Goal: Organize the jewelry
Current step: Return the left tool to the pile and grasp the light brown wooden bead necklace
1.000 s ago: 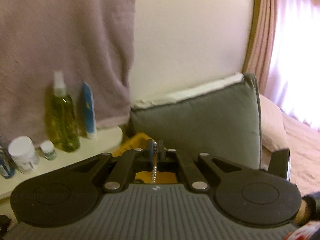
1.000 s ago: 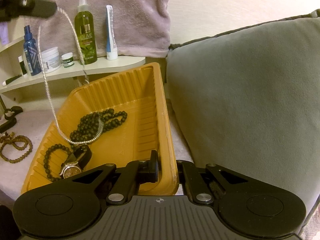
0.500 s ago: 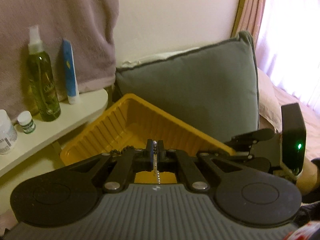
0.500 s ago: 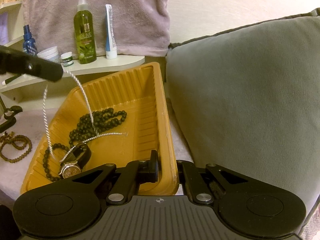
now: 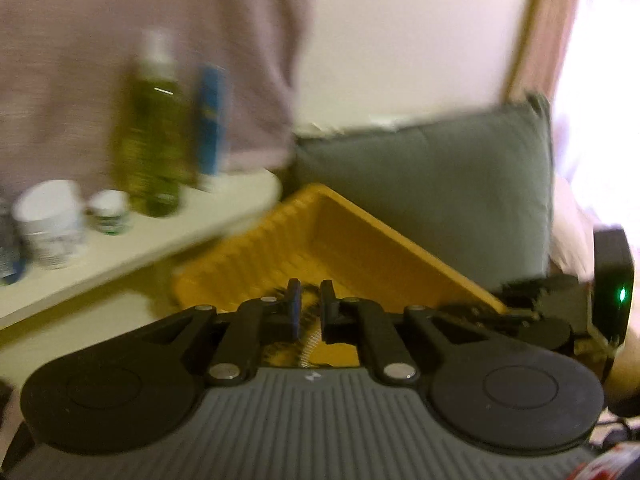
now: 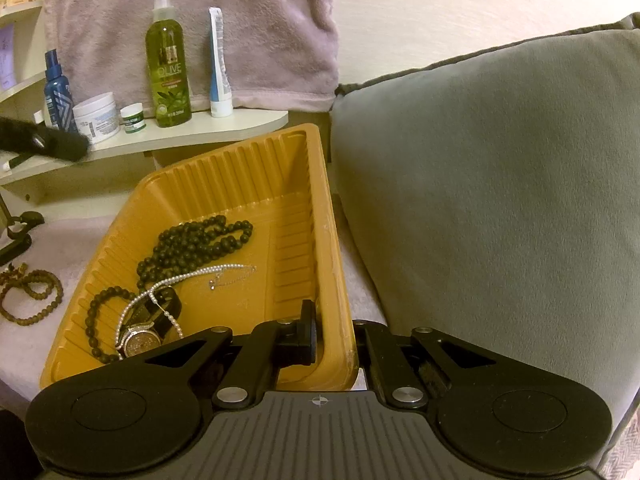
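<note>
The yellow ribbed tray (image 6: 256, 176) holds a black bead necklace (image 6: 200, 240), a wristwatch (image 6: 140, 338) and a thin silver chain (image 6: 188, 276) lying loose across them. My right gripper (image 6: 334, 320) is shut on the tray's near right wall. My left gripper (image 5: 311, 292) hovers over the tray (image 5: 360, 248) and its jaws are opening. A gap shows between the pads, and a blurred bit of chain (image 5: 308, 346) is visible below them, not pressed. Its fingers (image 6: 60, 144) show at the left edge of the right wrist view. A brown bead necklace (image 6: 32, 296) lies on the cloth left of the tray.
A grey cushion (image 6: 500, 200) stands right of the tray. Behind it a cream shelf (image 6: 224, 126) carries a green spray bottle (image 6: 168, 64), a tube (image 6: 218, 64), jars and a blue bottle (image 6: 58, 92). A pink towel (image 6: 192, 20) hangs above. A black stand (image 6: 18, 236) sits far left.
The left gripper came down toward the tray. Its jaws parted and the silver chain, hanging from it before, now lies in the tray. The right gripper kept still on the tray wall.
</note>
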Demonstrator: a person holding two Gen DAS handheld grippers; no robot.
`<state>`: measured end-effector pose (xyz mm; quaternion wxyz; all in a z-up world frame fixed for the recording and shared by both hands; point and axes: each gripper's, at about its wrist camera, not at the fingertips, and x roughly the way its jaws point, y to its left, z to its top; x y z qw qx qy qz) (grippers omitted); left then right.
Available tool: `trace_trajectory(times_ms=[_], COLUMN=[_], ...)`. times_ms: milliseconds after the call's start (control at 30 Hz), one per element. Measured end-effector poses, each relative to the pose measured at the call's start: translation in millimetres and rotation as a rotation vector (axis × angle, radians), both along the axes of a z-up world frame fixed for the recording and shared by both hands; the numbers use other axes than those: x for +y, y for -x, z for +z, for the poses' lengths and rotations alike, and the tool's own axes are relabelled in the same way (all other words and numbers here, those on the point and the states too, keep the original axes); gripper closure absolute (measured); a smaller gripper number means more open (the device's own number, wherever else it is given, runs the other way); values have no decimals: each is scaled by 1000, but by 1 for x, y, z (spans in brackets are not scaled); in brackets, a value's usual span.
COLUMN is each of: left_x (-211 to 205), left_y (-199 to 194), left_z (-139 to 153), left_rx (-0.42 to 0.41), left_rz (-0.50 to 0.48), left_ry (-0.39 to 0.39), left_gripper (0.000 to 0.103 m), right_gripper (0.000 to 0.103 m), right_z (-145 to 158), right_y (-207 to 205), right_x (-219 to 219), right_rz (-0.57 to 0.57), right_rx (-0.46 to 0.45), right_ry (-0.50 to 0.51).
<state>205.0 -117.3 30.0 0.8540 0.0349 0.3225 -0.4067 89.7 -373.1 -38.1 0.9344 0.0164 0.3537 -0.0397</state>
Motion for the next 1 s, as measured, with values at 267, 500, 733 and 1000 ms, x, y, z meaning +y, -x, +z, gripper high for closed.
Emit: trace_trajectory(times_ms=[267,500,733,1000], left_x=[88,154,183,164], left_y=[12,17,31,48], left_z=[9,-10,-52,-108], left_rx=[-105,-87,-15,76], left_rz=[362,589,681,710], left_ry=[-7,-37,-117,-164], left_gripper=[88,81,80,80], right_gripper=[98,98,98,97], right_z=[-1,-1,-1,-3], right_y=[-1,-1,-1,-2], right_x=[-1,0,-2,-3], right_rz=[0,0,0,3], right_rx=[1,2,4,12], right_ry=[0,0,2,5])
